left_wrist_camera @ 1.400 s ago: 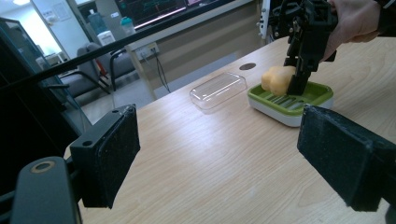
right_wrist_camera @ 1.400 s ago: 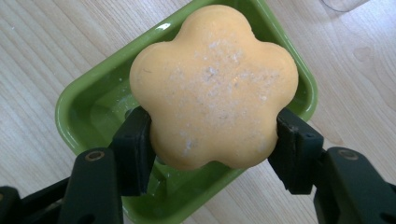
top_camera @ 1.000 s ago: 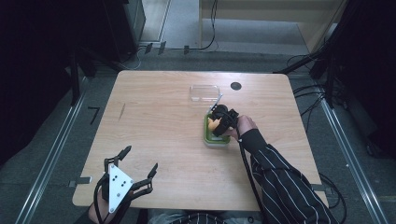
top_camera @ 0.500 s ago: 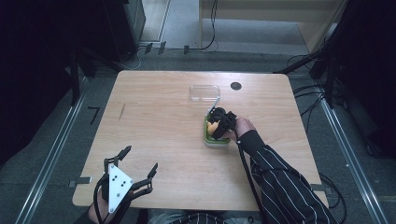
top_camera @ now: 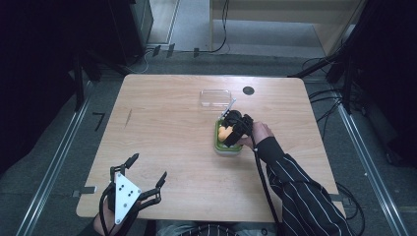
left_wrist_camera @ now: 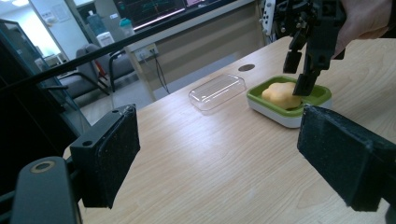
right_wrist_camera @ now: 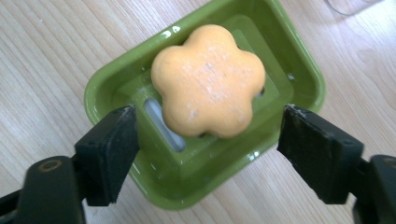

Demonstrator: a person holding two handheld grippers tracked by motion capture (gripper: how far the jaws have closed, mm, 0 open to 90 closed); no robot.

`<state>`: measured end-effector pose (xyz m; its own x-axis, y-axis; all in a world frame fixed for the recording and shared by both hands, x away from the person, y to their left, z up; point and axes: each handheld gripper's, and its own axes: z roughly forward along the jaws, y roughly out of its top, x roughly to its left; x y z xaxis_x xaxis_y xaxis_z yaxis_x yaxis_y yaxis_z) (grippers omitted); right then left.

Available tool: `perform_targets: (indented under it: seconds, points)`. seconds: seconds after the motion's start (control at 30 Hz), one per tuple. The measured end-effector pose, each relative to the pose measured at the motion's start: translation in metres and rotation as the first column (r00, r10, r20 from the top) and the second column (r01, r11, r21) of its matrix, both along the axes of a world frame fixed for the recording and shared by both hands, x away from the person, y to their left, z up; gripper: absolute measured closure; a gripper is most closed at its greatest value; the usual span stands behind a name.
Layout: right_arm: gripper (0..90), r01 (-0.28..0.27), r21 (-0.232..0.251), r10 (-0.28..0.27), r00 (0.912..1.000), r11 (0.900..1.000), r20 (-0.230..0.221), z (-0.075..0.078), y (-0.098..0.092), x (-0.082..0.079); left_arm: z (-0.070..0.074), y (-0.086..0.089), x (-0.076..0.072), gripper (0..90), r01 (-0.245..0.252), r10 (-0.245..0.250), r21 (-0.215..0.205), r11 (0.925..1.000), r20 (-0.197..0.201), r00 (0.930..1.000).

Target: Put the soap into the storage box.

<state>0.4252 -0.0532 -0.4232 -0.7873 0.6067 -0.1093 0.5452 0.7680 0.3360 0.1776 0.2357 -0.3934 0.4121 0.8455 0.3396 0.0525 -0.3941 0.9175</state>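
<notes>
Two grippers are at work over the wooden worktop (top_camera: 167,128). At about 3 o'clock from the worktop's centre sits a green soap dish (top_camera: 227,146), and in it lies an orange flower-shaped soap (right_wrist_camera: 208,86) — it rests on the inner ridges of the dish, a little toward the far side as the right gripper view shows it. The right gripper (top_camera: 235,132) hangs directly above the dish, pointing down; its jaws have just been opening and now stand apart on either side of the soap, with the pads not touching it. At 12 o'clock from the dish, just beside it, a clear plastic lid (top_camera: 215,97) lies flat on the wood, and a small dark round hole (top_camera: 248,90) is near the lid's right end. The left gripper (top_camera: 147,174) is at about 7 o'clock, near the worktop's front edge — well apart from the dish, jaws spread wide with nothing between them.
</notes>
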Motion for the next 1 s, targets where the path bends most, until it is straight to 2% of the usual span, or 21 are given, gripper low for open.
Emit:
perform_targets:
  seconds: [0.13,0.3,0.73,1.0]
  points:
    - [14.8,0.017,0.007,-0.017,0.9998,1.000,0.002,0.007,-0.006,-0.004,0.000,0.000,0.000,13.5,0.002,-0.002,-0.001,1.0000,0.000,1.0000]
    - [13.0,0.036,0.024,-0.036,0.9989,0.999,0.030,0.016,-0.017,-0.010,0.000,0.000,0.000,13.5,0.002,-0.002,-0.003,1.0000,0.000,1.0000]
    - [6.5,0.084,0.040,-0.086,0.9954,0.996,0.042,0.031,-0.046,-0.031,0.000,-0.001,0.000,13.5,0.003,-0.003,-0.002,1.0000,0.001,1.0000]
    - [6.0,0.129,0.016,-0.130,0.9907,0.992,0.041,0.033,-0.068,-0.046,0.000,-0.001,0.001,13.5,0.004,-0.004,-0.003,1.0000,0.002,1.0000]
